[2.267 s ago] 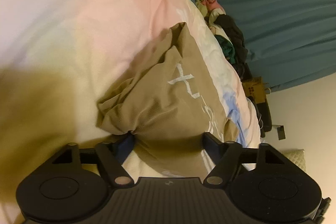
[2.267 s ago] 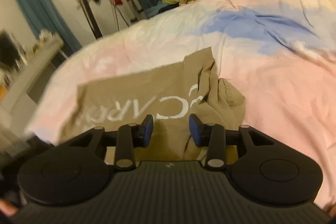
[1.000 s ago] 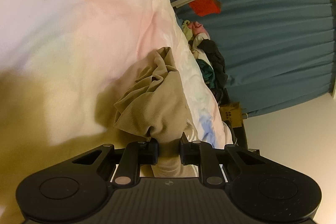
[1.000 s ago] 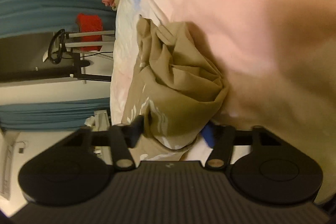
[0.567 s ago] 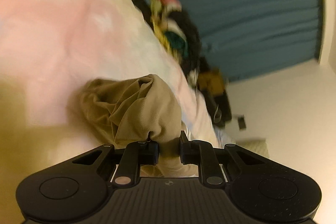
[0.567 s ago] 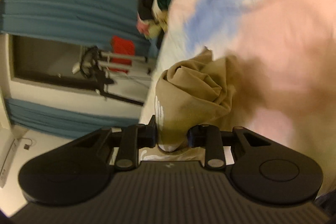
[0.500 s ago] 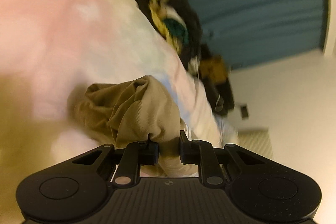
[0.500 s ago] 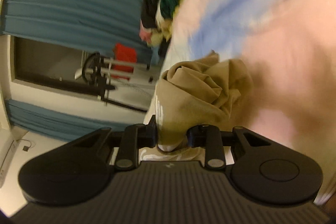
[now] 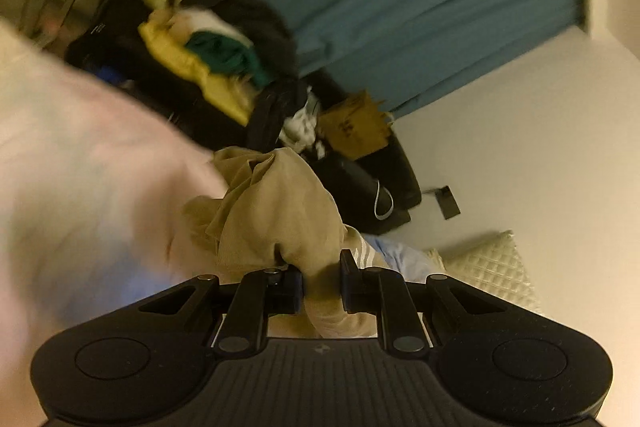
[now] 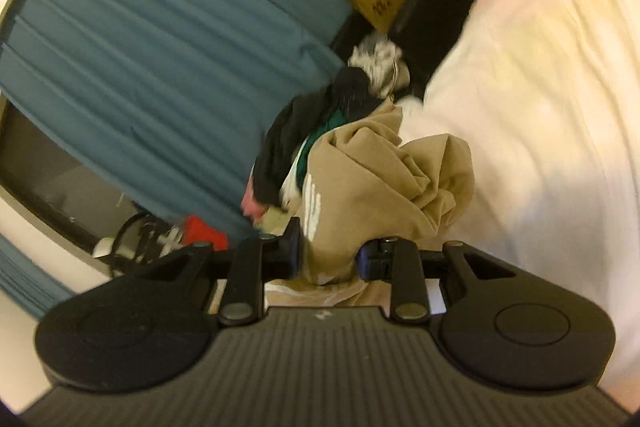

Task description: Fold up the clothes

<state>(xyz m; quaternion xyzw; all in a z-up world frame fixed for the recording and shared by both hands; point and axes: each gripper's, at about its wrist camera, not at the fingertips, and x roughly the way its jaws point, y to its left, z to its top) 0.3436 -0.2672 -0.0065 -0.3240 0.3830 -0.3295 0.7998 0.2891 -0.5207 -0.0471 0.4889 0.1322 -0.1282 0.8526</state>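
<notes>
Both the left tongs (image 9: 320,281) and the right tongs (image 10: 327,253) pinch the bunched tan garment (image 9: 276,215) just ahead of them, above the bed (image 10: 540,107); I judge no fold is made yet.

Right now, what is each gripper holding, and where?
Both the left gripper and right gripper clamp bunched folds of the tan garment.

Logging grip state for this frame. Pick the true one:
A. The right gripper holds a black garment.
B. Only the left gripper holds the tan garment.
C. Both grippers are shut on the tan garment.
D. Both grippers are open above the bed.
C: the left gripper and the right gripper each have bunched cloth of the tan garment pinched between their fingers.
</notes>
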